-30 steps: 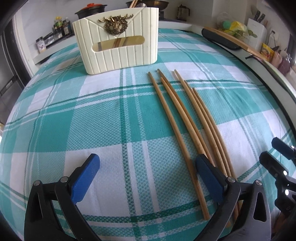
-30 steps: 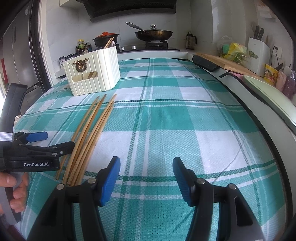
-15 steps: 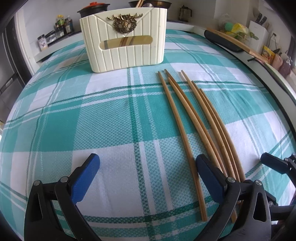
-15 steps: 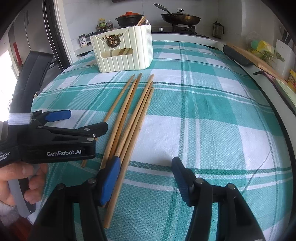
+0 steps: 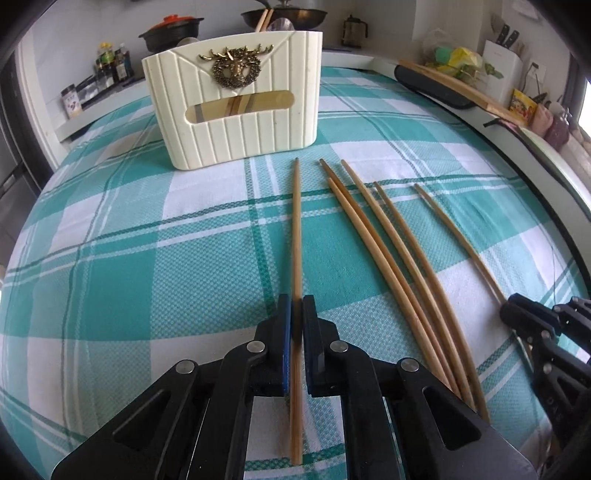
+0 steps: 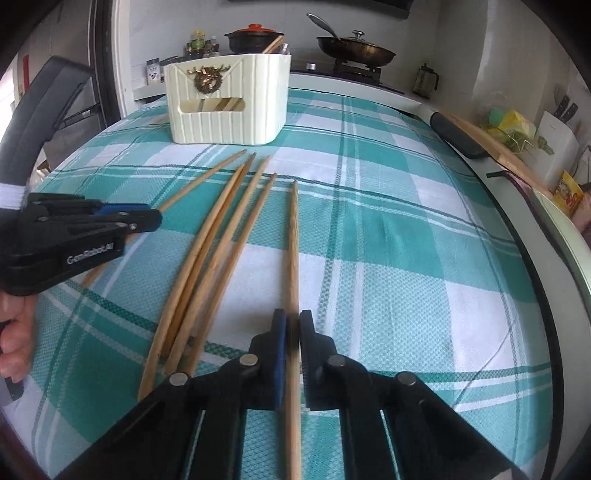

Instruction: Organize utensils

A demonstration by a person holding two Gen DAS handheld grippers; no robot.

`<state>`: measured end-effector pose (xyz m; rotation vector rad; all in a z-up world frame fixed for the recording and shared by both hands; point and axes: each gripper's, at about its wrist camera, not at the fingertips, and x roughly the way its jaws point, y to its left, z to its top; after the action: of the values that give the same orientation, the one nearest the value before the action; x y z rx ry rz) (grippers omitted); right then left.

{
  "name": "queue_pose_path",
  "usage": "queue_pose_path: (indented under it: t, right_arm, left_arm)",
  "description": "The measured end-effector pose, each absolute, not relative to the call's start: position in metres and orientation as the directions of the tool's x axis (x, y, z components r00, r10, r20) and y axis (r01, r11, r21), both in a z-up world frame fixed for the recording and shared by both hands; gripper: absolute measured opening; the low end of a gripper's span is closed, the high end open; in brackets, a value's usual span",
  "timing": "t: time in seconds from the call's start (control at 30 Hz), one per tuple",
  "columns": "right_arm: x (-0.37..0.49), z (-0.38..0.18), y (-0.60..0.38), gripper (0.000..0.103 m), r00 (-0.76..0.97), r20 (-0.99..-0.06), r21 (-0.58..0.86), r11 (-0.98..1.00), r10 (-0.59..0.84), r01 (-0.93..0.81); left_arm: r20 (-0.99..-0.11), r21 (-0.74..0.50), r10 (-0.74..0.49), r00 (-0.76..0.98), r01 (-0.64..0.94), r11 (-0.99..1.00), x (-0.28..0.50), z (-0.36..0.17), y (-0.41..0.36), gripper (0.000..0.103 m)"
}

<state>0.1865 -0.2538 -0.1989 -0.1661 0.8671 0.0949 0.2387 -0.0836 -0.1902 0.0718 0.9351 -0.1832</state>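
Observation:
Several long wooden chopsticks lie fanned on the teal plaid tablecloth. My left gripper is shut on the leftmost chopstick, pads pressing its sides; the right wrist view shows this gripper from the side. My right gripper is shut on the rightmost chopstick, and it also shows at the left wrist view's right edge. Both held sticks point toward the cream utensil holder with a brass deer emblem. The loose chopsticks lie between the two grippers. I cannot tell whether either held stick is off the cloth.
A stove with a pan and a clay pot stands behind the holder. A wooden board and a knife block line the right counter. A person's hand grips the left tool. The table edge curves along the right.
Both grippers went from open to shut, each on one chopstick. The outer chopsticks have been drawn apart from the bundle. The right gripper shifted left onto the sticks.

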Motion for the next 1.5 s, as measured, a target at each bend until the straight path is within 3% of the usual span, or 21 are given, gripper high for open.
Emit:
queue_pose_path:
  t: [0.17,0.33,0.4,0.43,0.47,0.6,0.67,1.2,1.4,1.5]
  right_arm:
    - [0.18,-0.197,-0.288,0.007,0.647,-0.759,-0.122,0.992,-0.065,-0.043]
    - [0.164,-0.196,-0.295,0.008,0.666,-0.744,-0.107,0.994,-0.056,-0.036]
    - [0.164,-0.194,-0.296,0.018,0.687,-0.726,-0.089,0.995,-0.041,-0.034]
    - [0.166,-0.194,-0.296,0.043,0.69,-0.723,-0.082,0.996,-0.039,-0.03]
    - [0.169,-0.193,-0.297,0.059,0.693,-0.72,-0.076,0.997,-0.037,-0.026]
    - [0.184,-0.202,-0.3,0.059,0.644,-0.765,-0.047,0.998,-0.006,-0.046]
    - [0.185,-0.203,-0.302,0.059,0.649,-0.761,-0.029,0.999,0.007,-0.045]
    - [0.188,-0.205,-0.3,0.06,0.649,-0.761,-0.036,0.998,0.003,-0.046]
    - [0.2,-0.2,-0.301,0.06,0.565,-0.824,-0.023,0.995,0.034,-0.093]
    - [0.209,-0.198,-0.303,0.07,0.494,-0.864,0.02,0.986,0.101,-0.166]
  left_arm:
    - [-0.802,-0.022,-0.061,0.594,0.073,0.997,0.215,-0.188,-0.04,0.004]
    - [-0.811,-0.022,-0.018,0.585,0.0,1.0,0.183,-0.188,0.001,0.008]
    - [-0.81,-0.04,-0.026,0.586,-0.011,0.999,0.18,-0.188,0.009,0.037]
    - [-0.81,-0.035,-0.017,0.586,-0.02,0.999,0.181,-0.189,0.011,0.068]
    - [-0.812,-0.029,-0.008,0.584,-0.027,0.999,0.184,-0.19,0.013,0.084]
    - [-0.82,0.01,0.005,0.573,0.006,1.0,0.192,-0.197,0.01,0.09]
    - [-0.821,0.016,0.004,0.57,0.015,1.0,0.196,-0.2,0.009,0.1]
    - [-0.825,0.002,-0.023,0.564,0.044,0.999,0.201,-0.202,0.01,0.102]
    - [-0.856,-0.009,-0.065,0.512,0.11,0.994,0.207,-0.199,0.012,0.102]
    - [-0.878,-0.047,-0.112,0.465,0.148,0.988,0.22,-0.195,0.02,0.102]
